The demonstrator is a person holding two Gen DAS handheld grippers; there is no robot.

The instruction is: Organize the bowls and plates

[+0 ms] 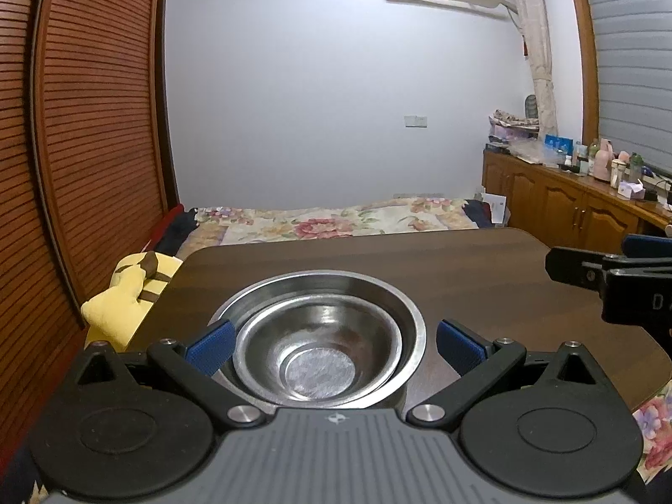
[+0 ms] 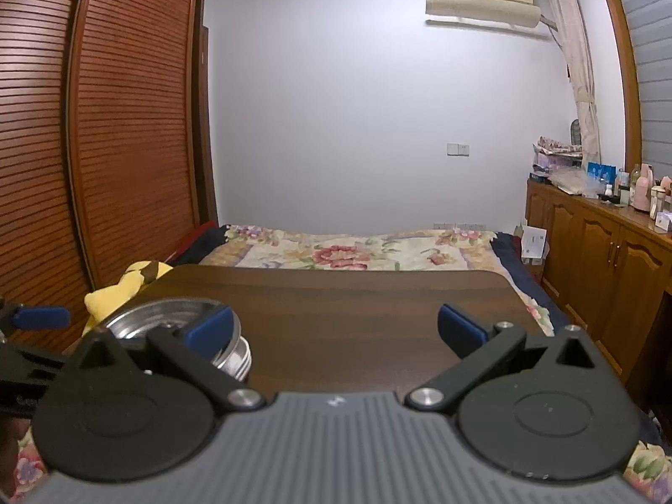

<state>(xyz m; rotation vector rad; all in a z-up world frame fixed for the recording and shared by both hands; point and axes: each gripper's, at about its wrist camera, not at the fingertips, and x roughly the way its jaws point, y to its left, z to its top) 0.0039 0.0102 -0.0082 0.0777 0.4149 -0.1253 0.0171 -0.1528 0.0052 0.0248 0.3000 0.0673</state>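
Observation:
A small steel bowl [image 1: 317, 361] sits nested inside a larger steel bowl [image 1: 403, 311] on the dark wooden table [image 1: 483, 277]. My left gripper [image 1: 334, 346] is open, its blue pads on either side of the stack and not touching it. In the right wrist view the stacked bowls [image 2: 168, 313] stand at the left, partly behind my left finger. My right gripper [image 2: 336, 332] is open and empty over bare table [image 2: 336, 294]. Its tip shows at the right edge of the left wrist view [image 1: 588, 269].
A yellow plush toy [image 1: 126, 294] lies off the table's left edge. A bed with a floral cover [image 2: 357, 248] is beyond the table. A wooden cabinet [image 2: 609, 252] with bottles runs along the right. A louvred wardrobe [image 2: 126, 126] stands on the left.

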